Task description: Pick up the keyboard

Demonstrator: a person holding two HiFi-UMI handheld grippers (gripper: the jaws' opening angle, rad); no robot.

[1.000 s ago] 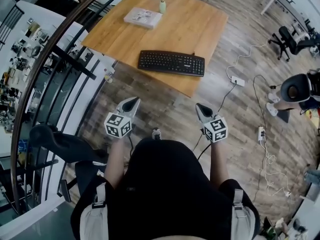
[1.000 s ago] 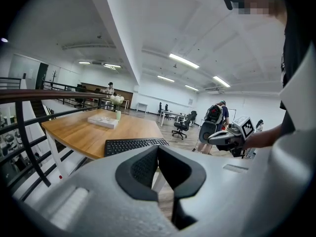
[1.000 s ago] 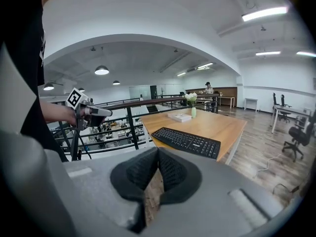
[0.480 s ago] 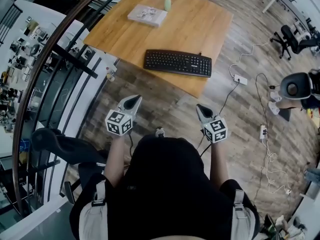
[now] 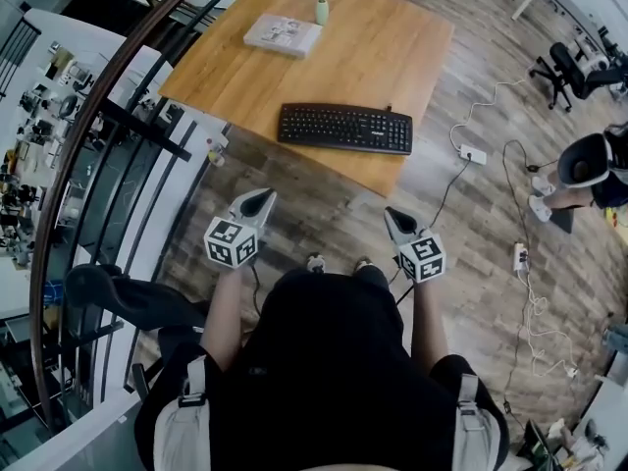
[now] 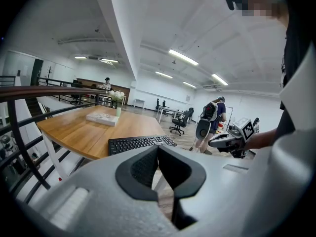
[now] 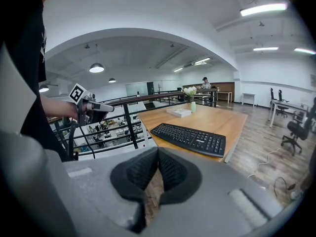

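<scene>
Wood table: keyboard long axis L-R, along edge.

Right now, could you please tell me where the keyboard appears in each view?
Head view: keyboard upper centre, near the table's front edge.
Left gripper view: left of centre, just below mid-height.
Right gripper view: right of centre, just below mid-height.
Shared landmark: the white book behind it.
</scene>
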